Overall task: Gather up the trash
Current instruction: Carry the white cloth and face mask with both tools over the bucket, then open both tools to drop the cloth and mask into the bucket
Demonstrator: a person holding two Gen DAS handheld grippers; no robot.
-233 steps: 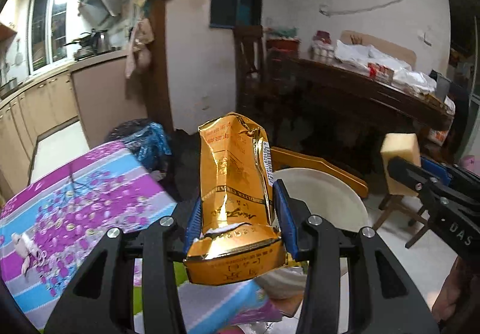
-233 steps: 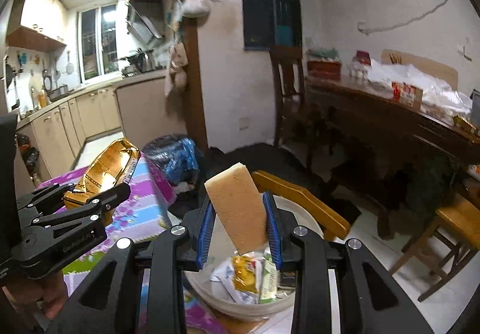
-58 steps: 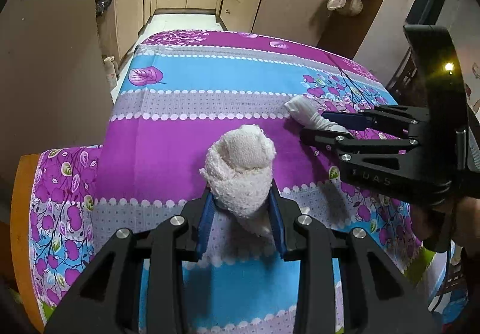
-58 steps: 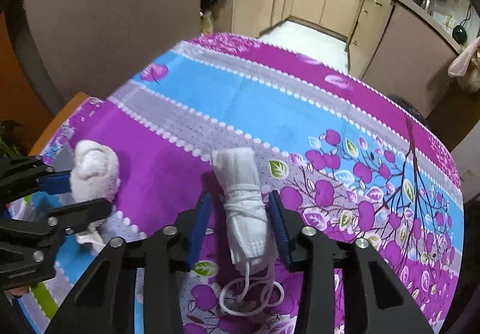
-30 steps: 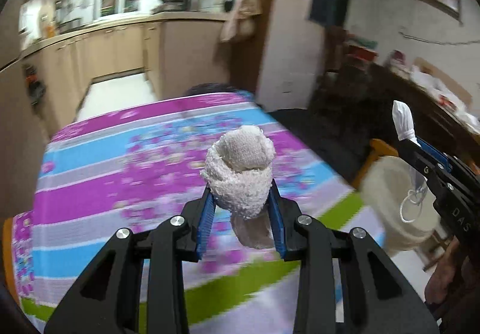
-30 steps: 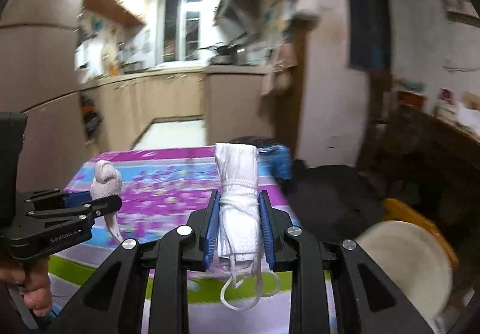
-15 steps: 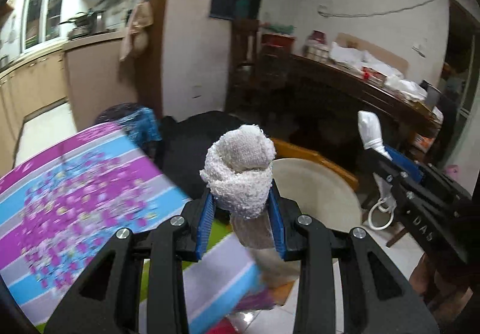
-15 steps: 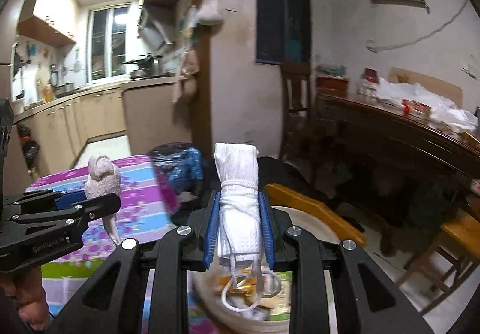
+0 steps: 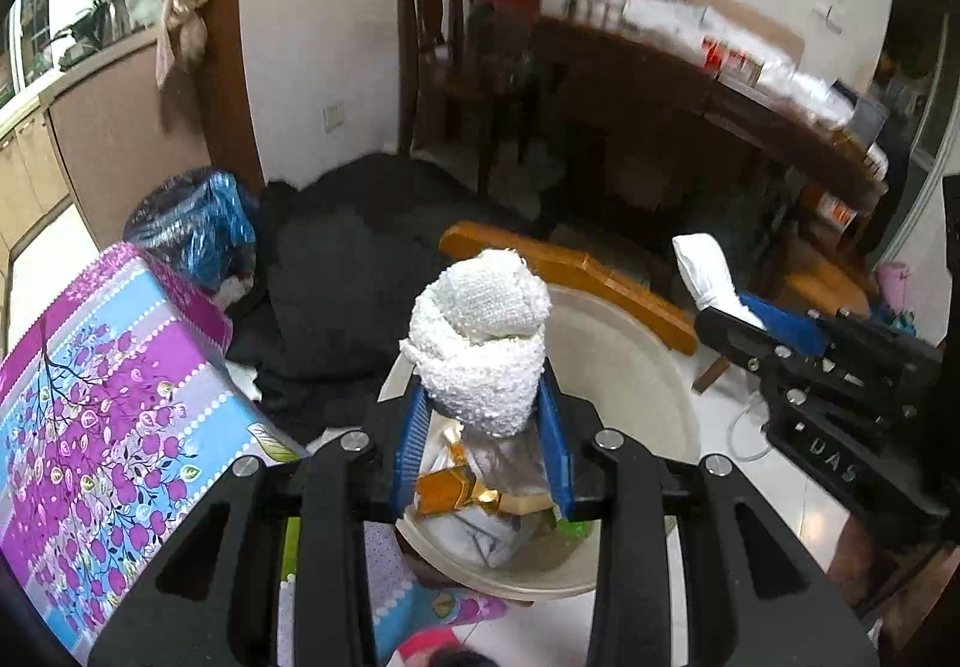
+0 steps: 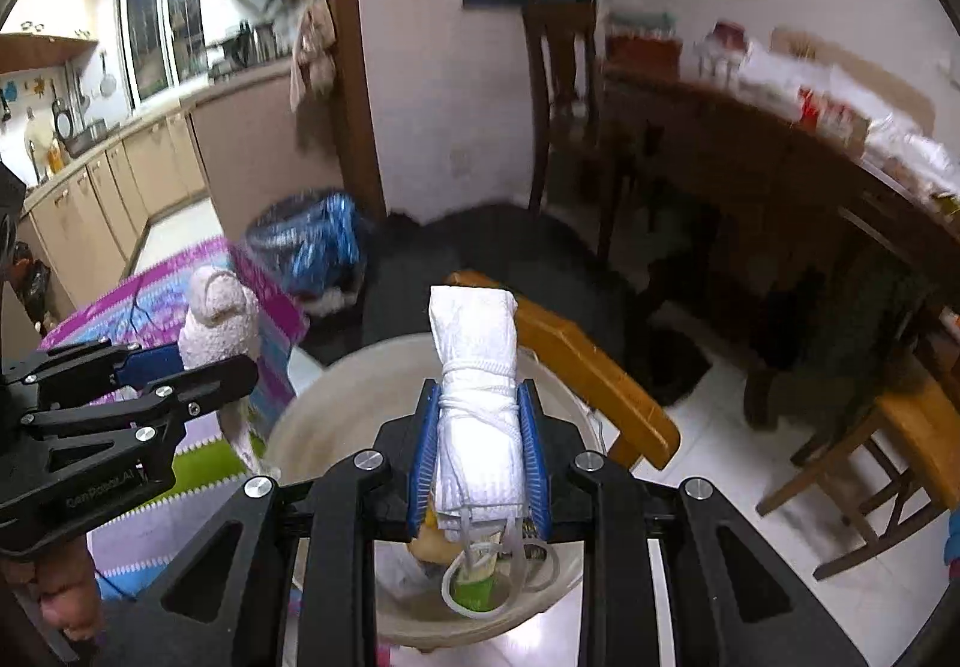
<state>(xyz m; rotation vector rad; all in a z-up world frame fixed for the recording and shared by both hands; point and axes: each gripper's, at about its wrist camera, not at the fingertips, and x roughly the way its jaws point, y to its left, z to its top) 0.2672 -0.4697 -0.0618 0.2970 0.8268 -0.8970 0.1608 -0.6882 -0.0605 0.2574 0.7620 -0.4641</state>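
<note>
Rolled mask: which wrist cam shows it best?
Right wrist. The mask fills centre frame, upright between the right gripper's pads, cord wraps and dangling loops sharp, over the bin. Left wrist shows only its top poking out of that gripper, at the right edge.

The tablecloth (image 9: 108, 397) has purple, blue and grey stripes with a purple flower pattern and white dots. The rolled cloth (image 9: 480, 343) and the folded mask (image 10: 477, 397) are white, the basin (image 9: 630, 367) is cream, and the gripper pads (image 9: 411, 439) are blue.
</note>
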